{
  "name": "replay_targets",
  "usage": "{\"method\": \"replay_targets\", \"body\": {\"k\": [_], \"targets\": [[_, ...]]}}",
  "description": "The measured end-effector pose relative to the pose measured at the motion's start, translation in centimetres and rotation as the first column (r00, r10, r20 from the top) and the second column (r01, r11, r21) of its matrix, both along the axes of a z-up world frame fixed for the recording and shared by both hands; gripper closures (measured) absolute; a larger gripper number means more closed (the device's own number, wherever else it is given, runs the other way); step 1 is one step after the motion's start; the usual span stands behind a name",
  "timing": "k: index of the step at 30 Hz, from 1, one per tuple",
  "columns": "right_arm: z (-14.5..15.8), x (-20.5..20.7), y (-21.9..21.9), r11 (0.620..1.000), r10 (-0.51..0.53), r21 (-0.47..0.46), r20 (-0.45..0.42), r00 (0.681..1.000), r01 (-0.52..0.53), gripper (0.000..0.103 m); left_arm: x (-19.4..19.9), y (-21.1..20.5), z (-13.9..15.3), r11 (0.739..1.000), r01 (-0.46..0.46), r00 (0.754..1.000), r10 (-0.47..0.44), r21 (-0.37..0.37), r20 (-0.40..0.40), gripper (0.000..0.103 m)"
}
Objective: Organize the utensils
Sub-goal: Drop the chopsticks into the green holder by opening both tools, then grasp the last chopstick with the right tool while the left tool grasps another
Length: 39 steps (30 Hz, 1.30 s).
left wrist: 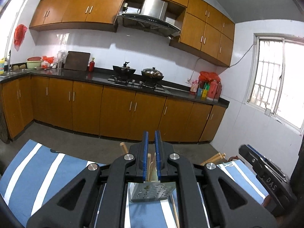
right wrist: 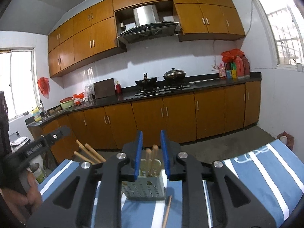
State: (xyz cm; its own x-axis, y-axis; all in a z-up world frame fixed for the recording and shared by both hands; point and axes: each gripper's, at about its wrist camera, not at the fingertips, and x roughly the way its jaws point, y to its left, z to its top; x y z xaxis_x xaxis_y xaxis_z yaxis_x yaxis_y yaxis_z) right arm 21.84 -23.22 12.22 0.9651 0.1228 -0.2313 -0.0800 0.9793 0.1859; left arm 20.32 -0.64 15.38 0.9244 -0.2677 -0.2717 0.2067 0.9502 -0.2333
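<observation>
1. left gripper (left wrist: pixel 151 133) fills the bottom of its own view, blue pads drawn almost together with nothing pinched between them.
2. right gripper (right wrist: pixel 151 133) stands a little apart at the pads, empty; the holder shows through the gap beyond it.
3. holder (right wrist: pixel 145 187), a grey perforated box, stands upright on the striped blue and white cloth (right wrist: pixel 266 172) covering the desk, toward the desk's far edge.
4. several wooden sticks (right wrist: pixel 151 157) stand upright inside the holder.
5. one loose chopstick (right wrist: pixel 167 209) lies on the cloth just in front of the holder, to its right.
6. wooden handles (right wrist: pixel 89 153) jut up near the desk's far left corner.
7. past the desk, a kitchen counter (right wrist: pixel 209 80) carries two woks on a stove.
</observation>
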Motion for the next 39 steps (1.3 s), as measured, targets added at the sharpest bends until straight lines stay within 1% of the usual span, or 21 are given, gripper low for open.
{"method": "replay_targets", "body": {"k": [2,4,5,6,8,9,11,12,13,15,16,17,20,23,28,34,35,36,37,38,39], "targets": [[-1.1,-1.2,-0.8,1.0,-0.016,0.008,-0.02,1.0,0.017,0.081,-1.2,1.1,-0.4,1.0,-0.01,1.0,0.01,-0.007,-0.004,0.095],[-2.8,-2.1,-1.3,0.999,-0.031,0.01,-0.063,0.998,0.032,0.079,-2.1,2.0,-1.4,1.0,-0.024,0.999,0.024,0.0,-0.022,0.095],[-3.9,-2.3,-1.5,0.999,-0.038,0.008,-0.091,0.995,0.039,0.079,-2.2,2.2,-1.8,1.0,-0.031,0.999,0.031,0.005,-0.03,0.095],[-5.0,-2.5,-1.7,0.999,-0.042,0.008,-0.123,0.992,0.043,0.079,-2.5,2.7,-2.8,0.999,-0.041,0.998,0.041,0.016,-0.054,0.095],[-8.1,-2.4,-1.9,0.999,-0.045,0.01,-0.214,0.976,0.048,0.079,-2.7,3.1,-4.8,0.998,-0.052,0.993,0.056,0.041,-0.107,0.095],[-9.5,-2.4,-2.0,0.999,-0.047,0.011,-0.256,0.966,0.052,0.079,-2.7,3.4,-6.3,0.997,-0.055,0.987,0.063,0.059,-0.147,0.095],[-13.0,-2.3,-1.9,0.998,-0.04,0.029,-0.359,0.933,0.054,0.079,-2.6,3.8,-9.1,0.994,-0.063,0.972,0.081,0.087,-0.22,0.095],[-14.1,-2.3,-1.8,0.998,-0.032,0.036,-0.388,0.921,0.05,0.079,-2.5,4.0,-10.8,0.993,-0.065,0.959,0.089,0.098,-0.269,0.095],[-15.7,-2.4,-1.4,0.998,-0.022,0.039,-0.43,0.903,0.043,0.079,-2.5,4.3,-12.1,0.993,-0.065,0.948,0.093,0.1,-0.303,0.095],[-17.8,-2.5,-0.4,0.999,-0.003,0.044,-0.486,0.874,0.027,0.079,-2.4,4.6,-14.6,0.992,-0.061,0.923,0.097,0.106,-0.372,0.095],[-18.8,-2.5,0.2,0.999,0.012,0.048,-0.515,0.857,0.015,0.079,-2.5,4.7,-15.6,0.992,-0.06,0.913,0.101,0.114,-0.395,0.095],[-19.6,-2.6,0.7,0.999,0.022,0.05,-0.532,0.846,0.005,0.079,-2.5,4.7,-16.4,0.991,-0.058,0.906,0.103,0.122,-0.411,0.095],[-20.9,-2.6,2.2,0.999,0.042,0.042,-0.563,0.826,-0.022,0.079,-2.8,4.5,-18.2,0.99,-0.042,0.887,0.098,0.132,-0.45,0.095],[-21.3,-2.2,3.0,0.999,0.04,0.016,-0.576,0.816,-0.038,0.079,-2.7,4.5,-18.9,0.991,-0.027,0.88,0.086,0.132,-0.468,0.095],[-22.1,-1.9,3.4,0.999,0.023,-0.007,-0.593,0.805,-0.033,0.08,-2.8,3.7,-19.6,0.991,-0.001,0.874,0.065,0.131,-0.482,0.095],[-22.2,-1.9,3.9,0.998,-0.007,-0.053,-0.579,0.815,-0.029,0.081,-2.6,2.8,-20.4,0.991,0.019,0.866,0.051,0.136,-0.497,0.095],[-22.3,-1.8,3.9,0.998,-0.013,-0.06,-0.579,0.815,-0.027,0.084,-2.6,2.7,-20.4,0.99,0.02,0.865,0.051,0.137,-0.499,0.095],[-22.3,-1.7,3.9,0.998,-0.018,-0.064,-0.578,0.816,-0.023,0.091,-2.5,2.6,-20.5,0.99,0.021,0.864,0.052,0.139,-0.501,0.094],[-22.3,-1.6,3.8,0.998,-0.025,-0.067,-0.58,0.814,-0.017,0.095,-2.5,2.5,-20.6,0.99,0.021,0.863,0.053,0.14,-0.502,0.086],[-22.3,-1.5,3.7,0.998,-0.036,-0.07,-0.581,0.813,-0.006,0.095,-2.5,2.4,-20.7,0.99,0.019,0.863,0.056,0.143,-0.501,0.078],[-22.3,-1.3,3.5,0.998,-0.04,-0.067,-0.581,0.813,0.001,0.095,-2.5,2.4,-20.7,0.989,0.016,0.866,0.06,0.147,-0.497,0.075]]}}
